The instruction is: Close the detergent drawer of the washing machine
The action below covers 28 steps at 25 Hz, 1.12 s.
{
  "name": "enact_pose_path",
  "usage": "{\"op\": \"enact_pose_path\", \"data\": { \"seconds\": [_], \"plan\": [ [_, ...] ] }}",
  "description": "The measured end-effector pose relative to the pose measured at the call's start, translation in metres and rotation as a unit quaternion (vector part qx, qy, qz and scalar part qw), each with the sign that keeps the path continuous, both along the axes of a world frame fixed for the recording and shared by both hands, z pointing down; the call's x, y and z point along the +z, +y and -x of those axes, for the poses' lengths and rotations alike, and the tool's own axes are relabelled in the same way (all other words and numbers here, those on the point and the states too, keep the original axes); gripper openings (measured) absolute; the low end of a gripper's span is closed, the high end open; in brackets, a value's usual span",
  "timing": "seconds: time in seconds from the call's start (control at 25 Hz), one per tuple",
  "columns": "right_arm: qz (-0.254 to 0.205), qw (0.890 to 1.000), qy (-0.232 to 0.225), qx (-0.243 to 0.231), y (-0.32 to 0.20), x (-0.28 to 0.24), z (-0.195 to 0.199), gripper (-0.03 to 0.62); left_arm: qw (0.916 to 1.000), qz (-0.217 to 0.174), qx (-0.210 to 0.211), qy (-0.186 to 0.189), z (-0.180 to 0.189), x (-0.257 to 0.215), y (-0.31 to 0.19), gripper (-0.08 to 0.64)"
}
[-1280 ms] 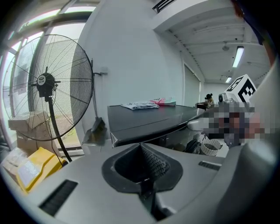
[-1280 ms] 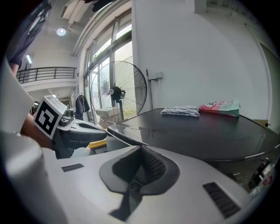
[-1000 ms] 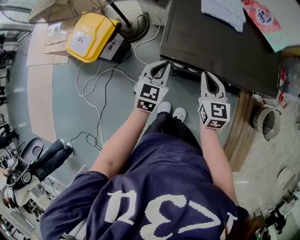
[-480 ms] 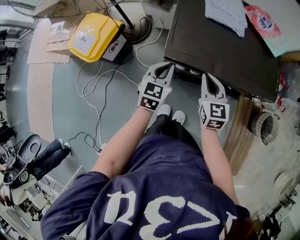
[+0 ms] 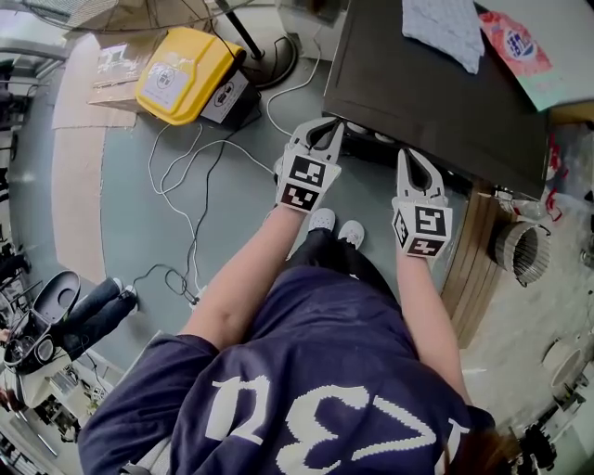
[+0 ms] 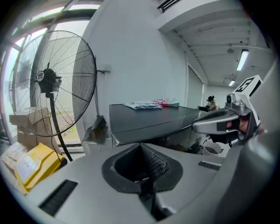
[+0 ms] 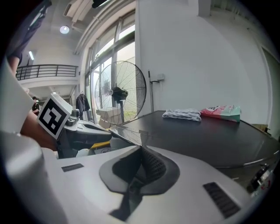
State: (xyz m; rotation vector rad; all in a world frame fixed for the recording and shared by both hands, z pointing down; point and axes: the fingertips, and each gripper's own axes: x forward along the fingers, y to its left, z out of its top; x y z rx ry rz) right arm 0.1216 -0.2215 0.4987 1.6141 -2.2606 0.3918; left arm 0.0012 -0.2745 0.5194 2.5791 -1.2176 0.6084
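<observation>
Currently both claws together, nothing between them. Left claw [image 5: 325,125] and right claw [image 5: 406,156] side by side, near front edge of washer [image 5: 436,93], pointing at it; contact cannot be told. Drawer not discernible below dark top. Cloth [image 5: 444,28] and packet [image 5: 520,42] on washer top. Yellow case [image 5: 181,74] and cables [image 5: 186,186] on floor [image 5: 139,232], left.

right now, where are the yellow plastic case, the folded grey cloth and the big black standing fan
yellow plastic case [image 5: 184,70], head view, middle of its lid
folded grey cloth [image 5: 444,28], head view, its centre
big black standing fan [image 6: 46,78], left gripper view, its hub
</observation>
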Motion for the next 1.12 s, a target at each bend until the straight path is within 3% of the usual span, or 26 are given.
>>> {"op": "enact_pose_path", "data": {
  "seconds": [0.2,0.44,0.84,1.12],
  "plan": [
    [-0.028,1.0,-0.006,0.001,0.001,-0.026,-0.002,0.017,0.9999,-0.009,-0.009,-0.005,0.004,-0.014,0.007,0.018],
    [-0.082,0.994,-0.074,-0.023,0.004,-0.083,-0.003,0.015,0.9971,-0.069,-0.023,0.023,0.014,-0.078,0.005,0.018],
    [-0.178,0.982,-0.054,-0.009,0.022,-0.197,-0.018,0.014,0.987,-0.153,-0.028,0.043,0.02,-0.193,0.024,0.018],
    [-0.232,0.971,-0.056,-0.008,0.038,-0.251,-0.025,0.014,0.9761,-0.2,-0.042,0.075,0.028,-0.245,0.036,0.018]
  ]
}}
